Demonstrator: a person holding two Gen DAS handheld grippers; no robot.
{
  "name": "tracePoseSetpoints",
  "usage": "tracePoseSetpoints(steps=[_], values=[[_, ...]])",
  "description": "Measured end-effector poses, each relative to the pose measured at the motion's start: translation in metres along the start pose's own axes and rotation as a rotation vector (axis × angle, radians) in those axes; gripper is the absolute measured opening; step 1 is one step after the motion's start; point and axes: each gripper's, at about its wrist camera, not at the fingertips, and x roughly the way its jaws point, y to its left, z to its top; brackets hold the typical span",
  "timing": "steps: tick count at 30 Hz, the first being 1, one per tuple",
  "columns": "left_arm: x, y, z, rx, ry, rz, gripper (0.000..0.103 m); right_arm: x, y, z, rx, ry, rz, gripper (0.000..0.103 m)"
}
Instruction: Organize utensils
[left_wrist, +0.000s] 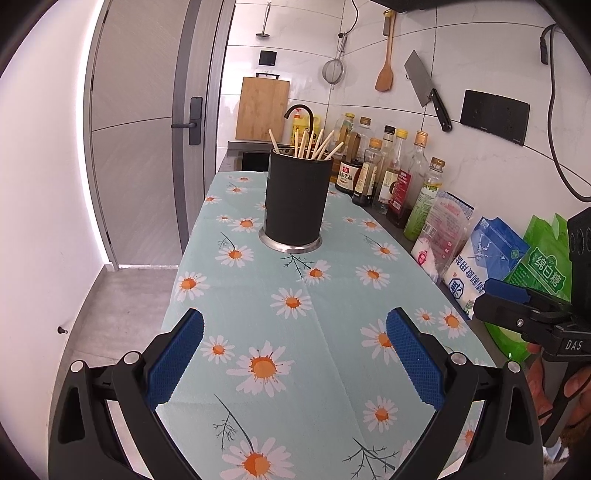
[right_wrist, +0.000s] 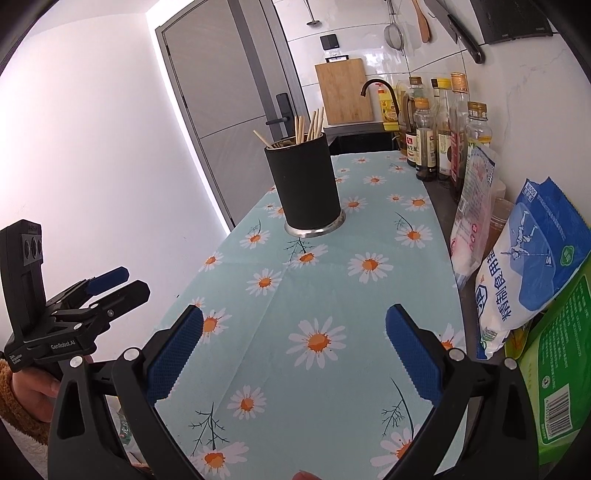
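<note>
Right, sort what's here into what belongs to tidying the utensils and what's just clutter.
Belongs to the job:
- chopsticks, standing in the holder
- black utensil holder on the daisy tablecloth
- left gripper and right gripper, both open and empty

Just lying about:
- sauce and oil bottles
- salt bag and green sugar bag
- wall-hung cleaver, wooden spatula, strainer
- cutting board

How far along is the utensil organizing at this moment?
It looks finished or nearly so. The chopsticks stand together in the black holder on the daisy tablecloth, and no loose utensil shows on the cloth. Nothing is in hand: the left gripper and right gripper are both open and empty. Nothing visible remains to collect.
</note>
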Motion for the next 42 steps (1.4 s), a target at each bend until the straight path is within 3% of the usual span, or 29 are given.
tracePoseSetpoints(steps=[42], values=[[0.0037,-0.0065,-0.0020,0.010,0.036,-0.018,0.097,-0.0009,-0.0032,0.0006,-0.004,0.019,0.008,0.098]])
